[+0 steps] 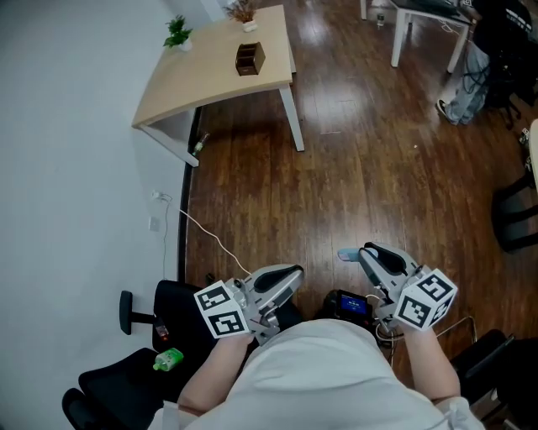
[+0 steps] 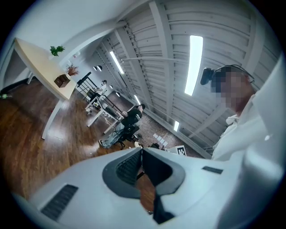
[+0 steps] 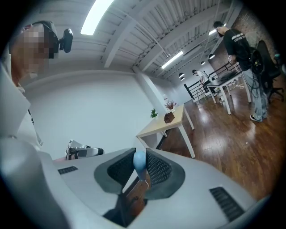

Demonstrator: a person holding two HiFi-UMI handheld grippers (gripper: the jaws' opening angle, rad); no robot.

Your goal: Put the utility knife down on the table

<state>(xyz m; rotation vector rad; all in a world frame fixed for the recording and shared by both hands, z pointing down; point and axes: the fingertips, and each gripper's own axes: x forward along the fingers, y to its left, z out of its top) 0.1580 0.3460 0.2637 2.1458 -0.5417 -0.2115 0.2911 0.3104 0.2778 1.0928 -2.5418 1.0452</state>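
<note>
Knife: I have the light-blue utility knife (image 3: 139, 163) between the jaws of my right gripper (image 3: 140, 153). In the head view its blue end (image 1: 347, 253) pokes out past the jaw tips, up in the air over the floor and well apart from the table.
Right gripper: the jaws are drawn partway in. Both ribbed black pads (image 3: 156, 169) press on the knife's sides, and the gripper (image 1: 367, 252) tilts downward.
Left gripper: the jaws of my left gripper (image 2: 142, 151) meet at their tips with nothing between them. Only floor shows through the slit behind the tips. In the head view the gripper (image 1: 295, 273) lies about level beside the right one.
Table: a pale wooden table with white legs (image 1: 210, 80) stands against the white wall (image 1: 67, 168), far ahead to my left.
On the table: a small green potted plant (image 1: 177, 32) stands at the far wall-side corner. A dark brown wooden box (image 1: 250, 59) sits close to the table's right edge, and a pot of dry reddish stems (image 1: 244, 12) sits at its far right corner.
Floor: dark wooden planks (image 1: 353, 168), with a thin white cable (image 1: 210, 237) trailing from the wall towards me.
Near me: a black office chair (image 1: 126, 369) is at my left with a small green item (image 1: 168, 359) on it; I cannot tell what that item is. A black device with a lit blue screen (image 1: 349, 304) shows between the two grippers.
</note>
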